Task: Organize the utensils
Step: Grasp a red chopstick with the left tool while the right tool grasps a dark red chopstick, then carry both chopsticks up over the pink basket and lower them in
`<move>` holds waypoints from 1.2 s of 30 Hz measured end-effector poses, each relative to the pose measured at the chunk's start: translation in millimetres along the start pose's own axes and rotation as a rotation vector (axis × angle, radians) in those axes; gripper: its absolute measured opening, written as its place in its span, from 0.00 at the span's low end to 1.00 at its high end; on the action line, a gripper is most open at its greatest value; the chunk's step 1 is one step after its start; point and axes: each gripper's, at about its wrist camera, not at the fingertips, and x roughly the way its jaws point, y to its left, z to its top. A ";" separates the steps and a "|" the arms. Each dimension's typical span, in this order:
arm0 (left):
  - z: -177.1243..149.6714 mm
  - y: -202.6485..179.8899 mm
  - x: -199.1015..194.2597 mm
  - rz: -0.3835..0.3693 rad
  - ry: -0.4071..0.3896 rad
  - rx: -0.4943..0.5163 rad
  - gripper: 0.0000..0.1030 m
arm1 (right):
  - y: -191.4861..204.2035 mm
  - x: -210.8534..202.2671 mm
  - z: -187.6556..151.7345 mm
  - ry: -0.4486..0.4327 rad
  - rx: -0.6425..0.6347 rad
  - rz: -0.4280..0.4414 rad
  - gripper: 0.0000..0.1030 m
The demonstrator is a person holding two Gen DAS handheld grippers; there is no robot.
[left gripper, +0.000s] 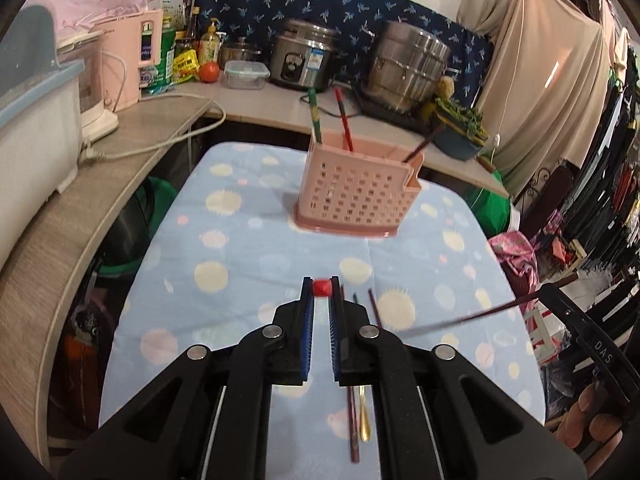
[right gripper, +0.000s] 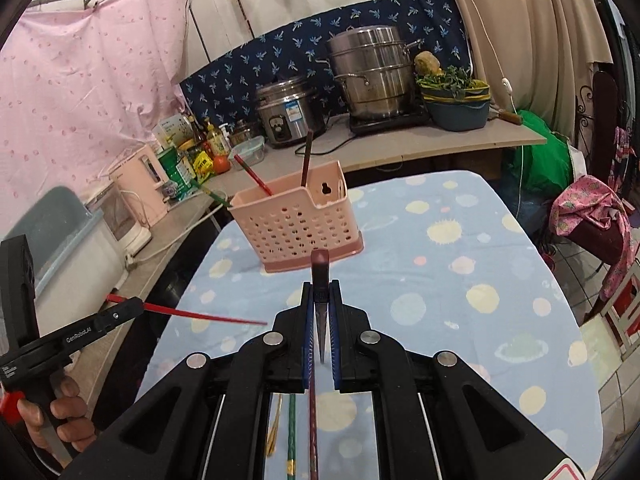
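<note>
Covering the table (left gripper: pixel 248 240) is a blue spotted cloth, with a pink perforated utensil basket (left gripper: pixel 356 194) standing upright on it, three chopsticks leaning inside. Left gripper (left gripper: pixel 322 292): jaws clamped on a red chopstick (right gripper: pixel 208 314); right gripper (right gripper: pixel 321 292): jaws clamped on a dark maroon chopstick (right gripper: pixel 320 276). Loose chopsticks (left gripper: pixel 354 424) and a gold utensil (left gripper: pixel 363 420) lie on the cloth beneath.

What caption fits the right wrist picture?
Right gripper lifts a dark chopstick toward the pink utensil basket.
</note>
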 end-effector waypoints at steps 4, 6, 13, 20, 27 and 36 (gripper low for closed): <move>33.1 -7.6 -2.0 -0.004 -0.058 0.015 0.07 | 0.3 7.4 31.3 -0.047 0.013 0.019 0.07; 48.5 -11.7 -3.1 -0.007 -0.085 0.023 0.07 | 0.5 10.7 45.3 -0.066 0.026 0.034 0.07; 110.6 -28.5 -12.1 -0.026 -0.204 0.035 0.07 | 7.4 17.7 97.2 -0.172 0.055 0.074 0.07; 168.6 -39.3 -20.2 -0.025 -0.353 0.037 0.07 | 15.0 36.5 150.6 -0.269 0.103 0.124 0.07; 200.3 -40.5 0.4 0.000 -0.408 0.036 0.07 | 26.2 68.4 180.4 -0.316 0.096 0.106 0.07; 200.7 -27.9 52.0 0.025 -0.330 0.025 0.07 | 23.1 126.2 173.5 -0.235 0.077 0.053 0.07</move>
